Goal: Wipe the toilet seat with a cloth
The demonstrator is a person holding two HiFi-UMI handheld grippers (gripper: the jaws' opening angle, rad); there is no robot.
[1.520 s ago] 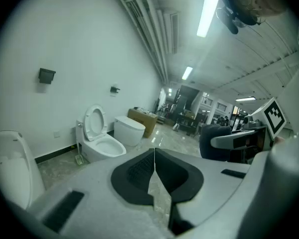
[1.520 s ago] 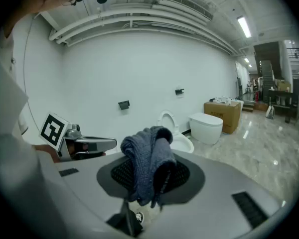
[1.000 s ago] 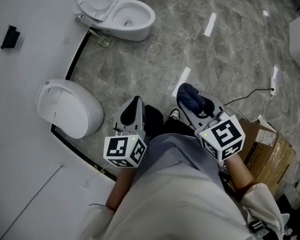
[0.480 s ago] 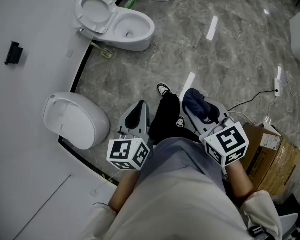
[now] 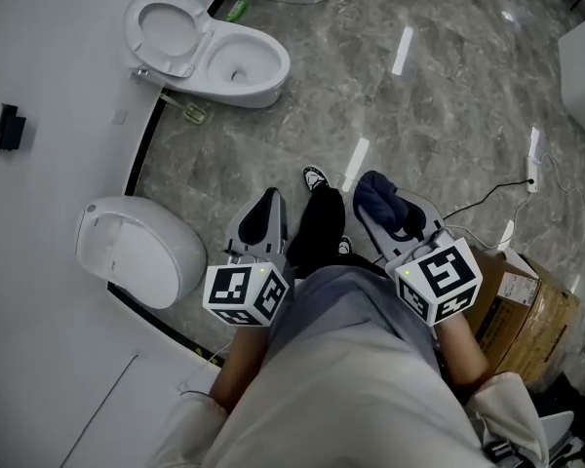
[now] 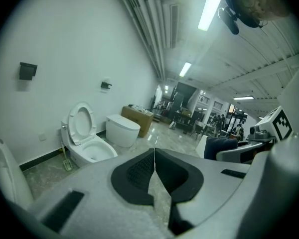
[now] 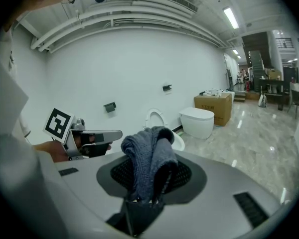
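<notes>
Grey marble floor (image 5: 439, 105), white walls. The dark blue cloth (image 7: 148, 153) sits pinched in the jaws of my right gripper (image 7: 148, 180), near the middle of the head view. My left gripper (image 6: 154, 171), at its 9 o'clock, is empty, jaws pressed together. The toilet (image 5: 239, 61), seat (image 5: 166, 29) raised, stands well apart at 11 o'clock.

No legible text or numbers, print on cardboard box (image 7: 213, 106) too small
</notes>
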